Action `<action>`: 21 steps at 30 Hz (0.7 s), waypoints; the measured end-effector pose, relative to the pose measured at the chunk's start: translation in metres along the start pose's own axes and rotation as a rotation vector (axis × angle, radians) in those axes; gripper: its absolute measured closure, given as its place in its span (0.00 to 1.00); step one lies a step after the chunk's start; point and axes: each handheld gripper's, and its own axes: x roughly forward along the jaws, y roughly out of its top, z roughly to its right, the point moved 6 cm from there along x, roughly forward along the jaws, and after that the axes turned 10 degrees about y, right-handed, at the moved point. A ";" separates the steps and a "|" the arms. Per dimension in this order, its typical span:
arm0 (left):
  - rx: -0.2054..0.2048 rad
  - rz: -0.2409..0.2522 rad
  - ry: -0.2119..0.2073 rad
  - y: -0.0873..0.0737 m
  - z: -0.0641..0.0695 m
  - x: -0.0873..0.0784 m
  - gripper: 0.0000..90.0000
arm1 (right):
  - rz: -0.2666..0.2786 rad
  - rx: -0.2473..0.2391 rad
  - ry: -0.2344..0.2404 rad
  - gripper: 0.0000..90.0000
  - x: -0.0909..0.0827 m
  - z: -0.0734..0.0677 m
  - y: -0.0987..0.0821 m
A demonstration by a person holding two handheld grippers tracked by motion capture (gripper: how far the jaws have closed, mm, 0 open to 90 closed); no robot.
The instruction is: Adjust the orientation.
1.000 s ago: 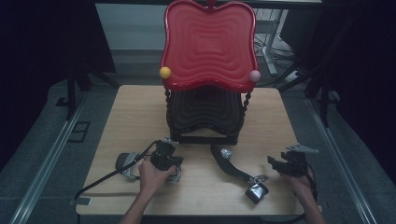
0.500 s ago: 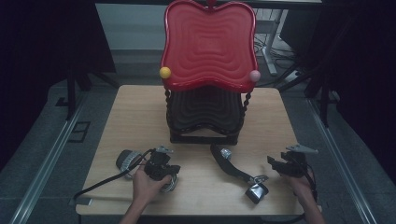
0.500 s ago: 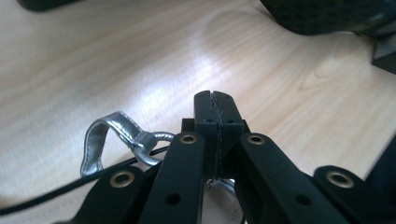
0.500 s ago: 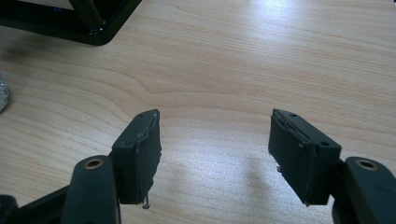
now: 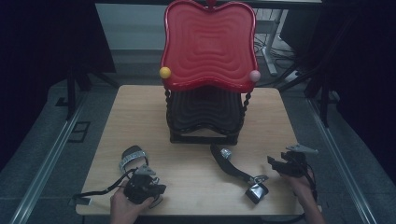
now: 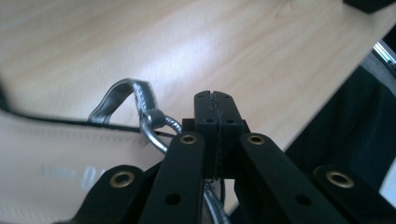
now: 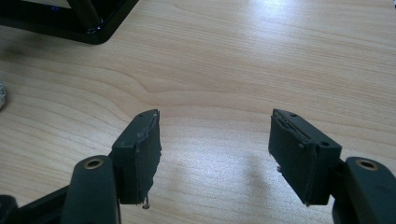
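A sandal with a silver strap point(image 5: 133, 158) lies at the table's front left. My left gripper point(image 5: 142, 184) sits just in front of it in a hand, near the front edge. In the left gripper view its jaws point(image 6: 215, 100) are pressed together and shut, with the silver strap and ring point(image 6: 147, 112) and the beige insole point(image 6: 51, 154) close on their left. I cannot tell whether a thin strap is caught between them. A second, black sandal point(image 5: 233, 168) lies right of centre. My right gripper point(image 5: 285, 164) point(image 7: 215, 154) hovers open over bare wood to its right.
A tiered stand with a red wavy top tray point(image 5: 210, 46) and a black lower tray point(image 5: 205, 116) stands at the back centre of the wooden table point(image 5: 140, 116). Its black base corner point(image 7: 93, 28) shows ahead of the right gripper. Dark floor surrounds the table.
My left hand and gripper have drawn back toward the table's front edge and slightly left. The right gripper and the black sandal have stayed put.
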 end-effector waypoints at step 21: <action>-0.108 -0.037 0.079 -0.030 -0.074 -0.027 1.00 | -0.005 -0.005 0.000 0.38 0.001 -0.002 0.000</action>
